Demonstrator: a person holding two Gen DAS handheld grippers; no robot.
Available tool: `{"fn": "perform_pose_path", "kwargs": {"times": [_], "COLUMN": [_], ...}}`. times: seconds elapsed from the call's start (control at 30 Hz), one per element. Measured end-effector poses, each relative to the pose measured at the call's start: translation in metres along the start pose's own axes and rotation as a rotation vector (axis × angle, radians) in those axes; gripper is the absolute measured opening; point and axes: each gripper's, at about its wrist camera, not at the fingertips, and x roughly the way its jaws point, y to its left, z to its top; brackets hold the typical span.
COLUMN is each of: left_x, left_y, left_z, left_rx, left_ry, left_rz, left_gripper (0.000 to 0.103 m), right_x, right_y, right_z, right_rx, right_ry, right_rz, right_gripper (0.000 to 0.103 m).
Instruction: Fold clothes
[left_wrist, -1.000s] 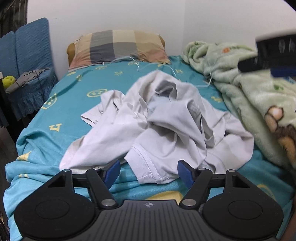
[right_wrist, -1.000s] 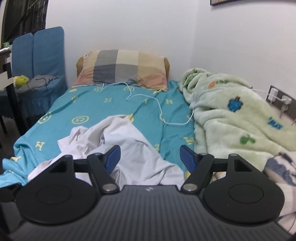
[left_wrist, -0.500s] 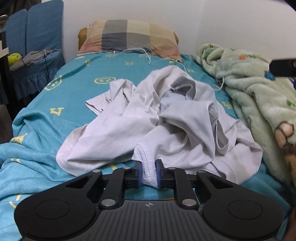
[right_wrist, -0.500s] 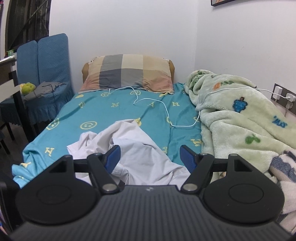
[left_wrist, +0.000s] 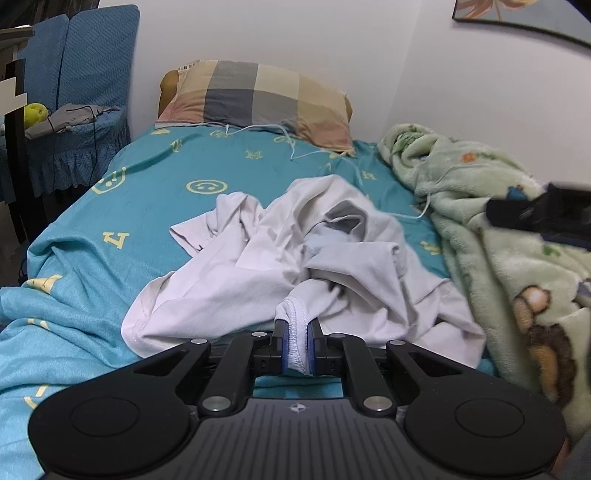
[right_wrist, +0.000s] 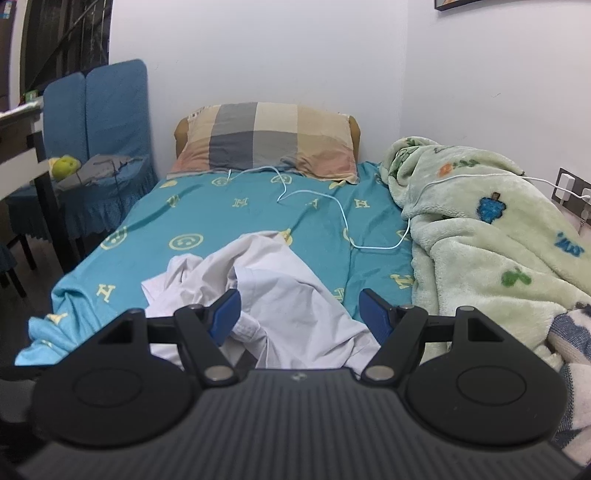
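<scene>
A crumpled white shirt (left_wrist: 295, 254) lies in a heap in the middle of the bed's teal sheet (left_wrist: 155, 199). My left gripper (left_wrist: 295, 345) is shut on the shirt's stitched hem at its near edge and holds that hem slightly raised. In the right wrist view the same shirt (right_wrist: 288, 295) lies just beyond my right gripper (right_wrist: 299, 314), which is open and empty above it. The right gripper also shows as a dark blurred shape at the right edge of the left wrist view (left_wrist: 539, 214).
A checked pillow (left_wrist: 258, 99) lies at the head of the bed. A white cable (right_wrist: 332, 210) runs across the sheet to a wall socket (right_wrist: 569, 188). A green fleece blanket (right_wrist: 480, 229) fills the right side. A blue covered chair (right_wrist: 92, 155) stands left of the bed.
My left gripper closed from open onto the shirt's hem and lifted it a little. My right gripper stayed open and rose and drew back slightly.
</scene>
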Motion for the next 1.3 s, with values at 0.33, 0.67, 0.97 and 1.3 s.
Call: {"fn": "perform_pose_path", "kwargs": {"times": [0.33,0.67,0.97,1.3], "left_x": [-0.042,-0.026,-0.007,-0.044], "left_y": [0.032,0.059,0.063,0.043], "left_z": [0.004,0.008,0.005,0.004], "left_rx": [-0.213,-0.299,-0.292,-0.185], "left_ry": [-0.02,-0.006,0.047,-0.064], "left_rz": [0.011,0.038,0.082,0.121], "left_gripper": [0.01,0.01,0.011,0.043], "right_x": [0.048,0.057,0.068,0.067], "right_y": [-0.037,-0.035,0.013,-0.018], "right_z": [-0.018,-0.039,-0.061,-0.054], "right_rx": [0.04,0.146,-0.046,0.08], "right_ry": [0.216,0.336,0.408,0.373], "right_rz": [0.163,0.368,0.369,0.276], "right_gripper": [0.073,0.073,0.06,0.012]}}
